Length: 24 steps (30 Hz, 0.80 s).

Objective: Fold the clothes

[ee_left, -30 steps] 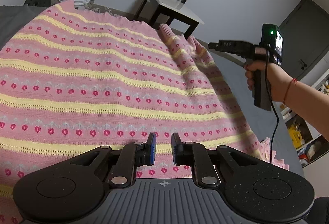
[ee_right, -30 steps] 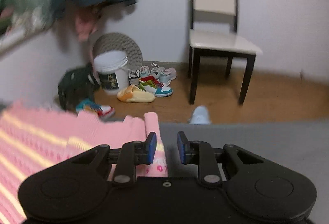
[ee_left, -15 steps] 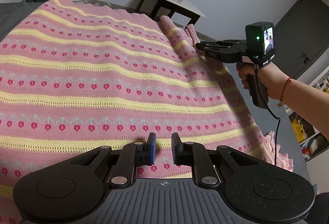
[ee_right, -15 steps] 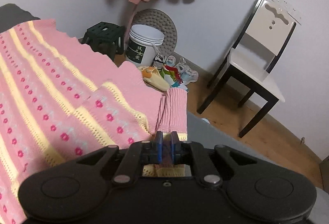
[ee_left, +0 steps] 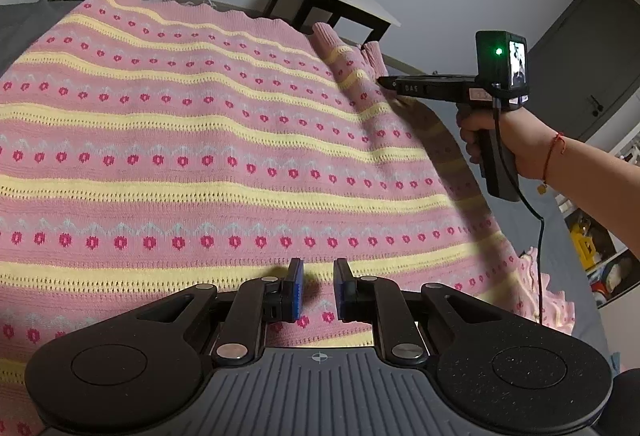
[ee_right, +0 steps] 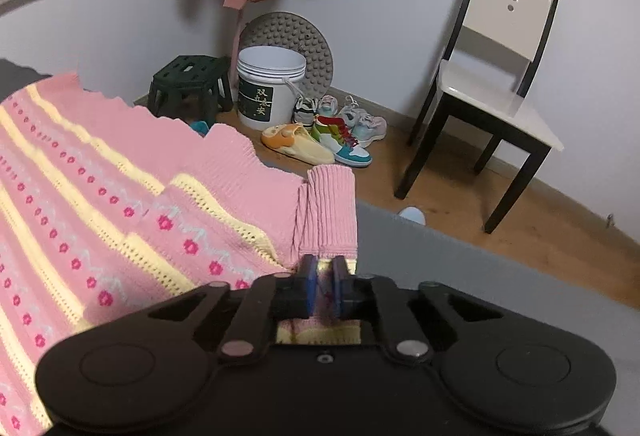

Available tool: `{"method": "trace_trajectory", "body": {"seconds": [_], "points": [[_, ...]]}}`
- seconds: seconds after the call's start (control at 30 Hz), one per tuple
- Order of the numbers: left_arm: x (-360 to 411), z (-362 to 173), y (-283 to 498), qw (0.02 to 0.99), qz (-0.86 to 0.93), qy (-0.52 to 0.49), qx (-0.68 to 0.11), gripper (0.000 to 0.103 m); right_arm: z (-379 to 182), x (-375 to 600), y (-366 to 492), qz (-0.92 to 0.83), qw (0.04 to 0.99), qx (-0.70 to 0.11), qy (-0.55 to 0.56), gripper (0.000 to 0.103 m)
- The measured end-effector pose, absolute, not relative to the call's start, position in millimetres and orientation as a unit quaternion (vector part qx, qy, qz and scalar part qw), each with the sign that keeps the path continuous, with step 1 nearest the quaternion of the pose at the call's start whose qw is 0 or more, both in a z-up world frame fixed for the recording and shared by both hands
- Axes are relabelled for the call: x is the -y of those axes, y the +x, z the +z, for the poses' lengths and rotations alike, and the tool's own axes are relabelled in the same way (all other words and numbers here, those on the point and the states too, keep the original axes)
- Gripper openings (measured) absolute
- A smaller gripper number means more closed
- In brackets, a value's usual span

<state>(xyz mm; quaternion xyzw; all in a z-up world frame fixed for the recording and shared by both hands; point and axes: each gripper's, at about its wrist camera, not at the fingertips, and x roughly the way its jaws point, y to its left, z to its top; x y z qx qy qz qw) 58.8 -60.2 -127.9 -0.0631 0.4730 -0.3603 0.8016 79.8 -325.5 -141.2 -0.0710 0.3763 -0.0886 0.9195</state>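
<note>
A pink knitted sweater [ee_left: 208, 140] with yellow stripes and red flower rows lies spread over a grey bed. My left gripper [ee_left: 317, 290] hovers open over its near part, nothing between the blue pads. In the right wrist view the right gripper [ee_right: 323, 286] is shut on the sweater's sleeve just behind the ribbed pink cuff [ee_right: 330, 208]. In the left wrist view the same right gripper [ee_left: 384, 82], held by a hand [ee_left: 508, 132], pinches the sleeve at the sweater's far right and lifts it slightly.
The grey bed [ee_right: 460, 276] continues to the right of the sleeve. Beyond its edge stand a white chair [ee_right: 496, 92], a white bucket [ee_right: 268, 92], a dark stool [ee_right: 188, 84] and several shoes [ee_right: 320, 136] on the wood floor. Clothes hang on the wall.
The right gripper came down onto the sleeve and shut on it near the cuff, then pulled it slightly toward the right. The left gripper stayed open over the sweater.
</note>
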Motion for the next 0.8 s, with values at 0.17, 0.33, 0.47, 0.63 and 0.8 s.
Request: {"method": "trace_trajectory", "body": {"seconds": [0.17, 0.33, 0.47, 0.63, 0.8], "points": [[60, -127, 57, 0.801, -0.362, -0.062, -0.472, 0.014, -122, 362, 64, -0.152, 0.926, -0.344, -0.033, 0.006], [59, -127, 58, 0.801, -0.36, -0.064, -0.474, 0.014, -132, 416, 51, -0.203, 0.905, -0.363, 0.089, 0.005], [62, -128, 58, 0.799, -0.36, -0.063, -0.477, 0.014, -146, 450, 33, -0.225, 0.886, -0.324, 0.244, 0.013], [63, -129, 57, 0.8, -0.359, -0.058, -0.478, 0.014, -142, 471, 25, -0.22, 0.895, -0.271, 0.276, 0.027], [65, -131, 57, 0.799, -0.358, -0.055, -0.481, 0.014, -143, 476, 43, -0.178, 0.91, -0.284, 0.245, 0.028]]}}
